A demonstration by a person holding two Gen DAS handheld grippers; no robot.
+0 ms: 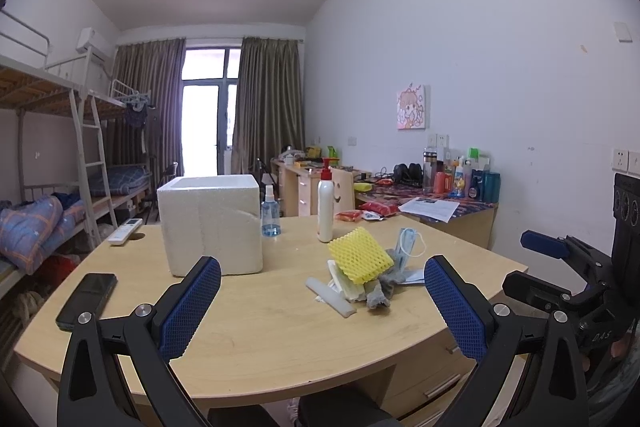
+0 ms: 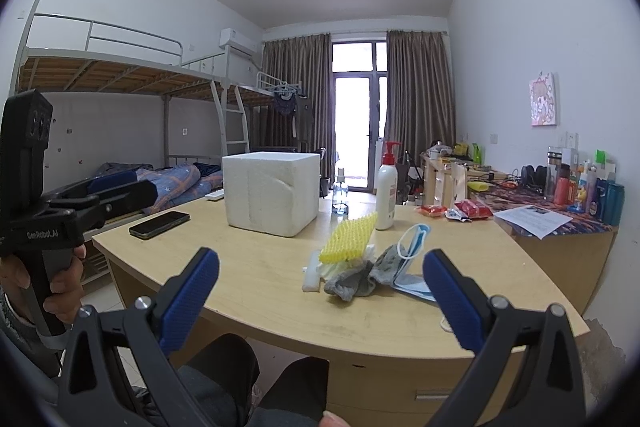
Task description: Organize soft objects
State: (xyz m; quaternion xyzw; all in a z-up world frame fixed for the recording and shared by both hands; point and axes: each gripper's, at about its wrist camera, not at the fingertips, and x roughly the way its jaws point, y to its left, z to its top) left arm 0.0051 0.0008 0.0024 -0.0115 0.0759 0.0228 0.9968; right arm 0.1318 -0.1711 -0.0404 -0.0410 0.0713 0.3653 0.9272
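A dormitory room with a curved wooden desk (image 1: 260,339). Nearest, the left gripper (image 1: 322,311) and right gripper (image 2: 320,297) hover spread wide, empty, over bare desktop. Just beyond the fingers lies a pile: yellow foam netting (image 1: 360,255), grey sock (image 2: 360,279), blue face mask (image 2: 414,247). Farther left stands a white foam box (image 1: 212,223), open space around it.
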